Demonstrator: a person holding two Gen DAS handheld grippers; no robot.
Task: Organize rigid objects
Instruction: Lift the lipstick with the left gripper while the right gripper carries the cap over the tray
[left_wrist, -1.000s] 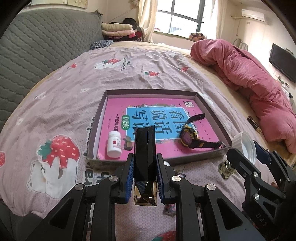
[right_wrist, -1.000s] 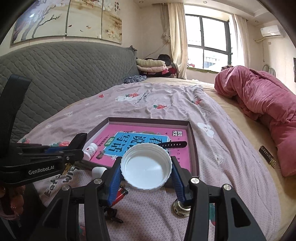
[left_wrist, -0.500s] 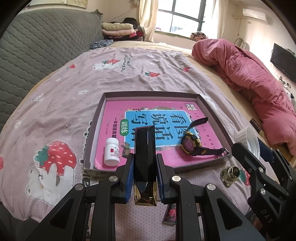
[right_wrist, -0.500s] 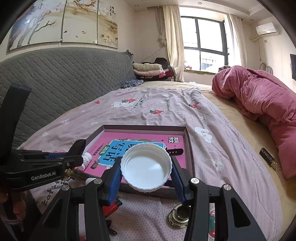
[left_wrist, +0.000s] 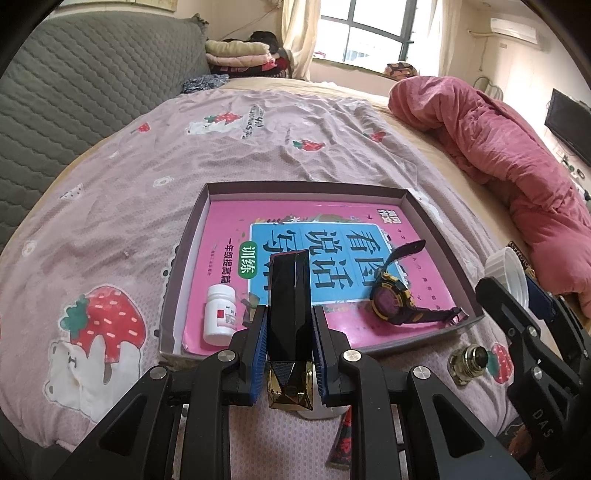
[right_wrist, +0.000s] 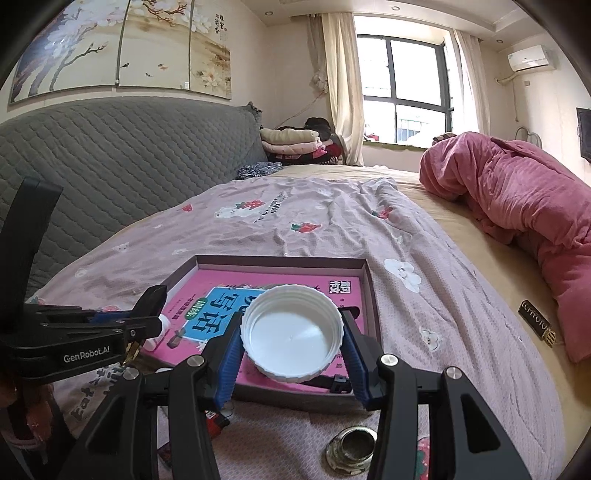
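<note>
On a pink strawberry-print bedspread (left_wrist: 155, 192), two hand-held grippers over a shallow tray (left_wrist: 186, 258).

Left wrist view: left gripper (left_wrist: 289, 334) clamped narrow on a faceted black-and-gold block (left_wrist: 289, 295), poised above the tray's near edge; inside, on a pink book (left_wrist: 332, 236), a white pill bottle (left_wrist: 220, 314) and a wristwatch (left_wrist: 391, 301); a brass fitting (left_wrist: 468, 363) just outside. Right wrist view: right gripper (right_wrist: 291, 349) gripping a white screw cap (right_wrist: 291, 332), open side toward the camera, over the tray's near right corner.
</note>
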